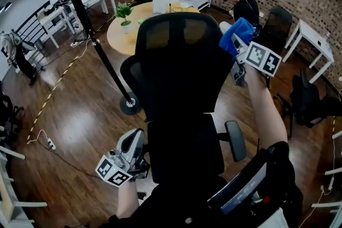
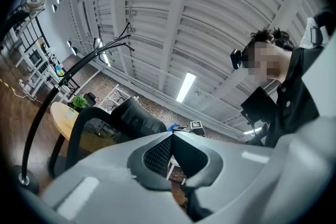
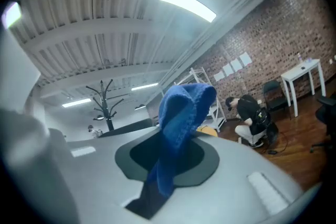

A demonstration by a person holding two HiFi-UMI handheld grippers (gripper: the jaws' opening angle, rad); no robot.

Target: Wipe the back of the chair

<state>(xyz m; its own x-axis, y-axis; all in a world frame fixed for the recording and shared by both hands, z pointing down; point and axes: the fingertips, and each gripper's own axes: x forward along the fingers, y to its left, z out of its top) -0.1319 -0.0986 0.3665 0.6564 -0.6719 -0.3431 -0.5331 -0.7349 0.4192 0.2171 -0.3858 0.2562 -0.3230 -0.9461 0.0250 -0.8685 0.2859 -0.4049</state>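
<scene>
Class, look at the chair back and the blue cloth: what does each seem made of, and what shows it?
Chair back: seemingly black mesh in a matt plastic frame; the table shows through it. Blue cloth: soft, nubbly fabric, probably microfibre or terry; it folds limply.

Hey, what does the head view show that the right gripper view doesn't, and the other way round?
Only the head view shows the whole black chair back, the left gripper low beside it, and a small potted plant. Only the right gripper view shows the right gripper with its jaws closed on the blue cloth, plus the ceiling lights. Both show the blue cloth, the coat stand, and a person crouching by the brick wall.
</scene>
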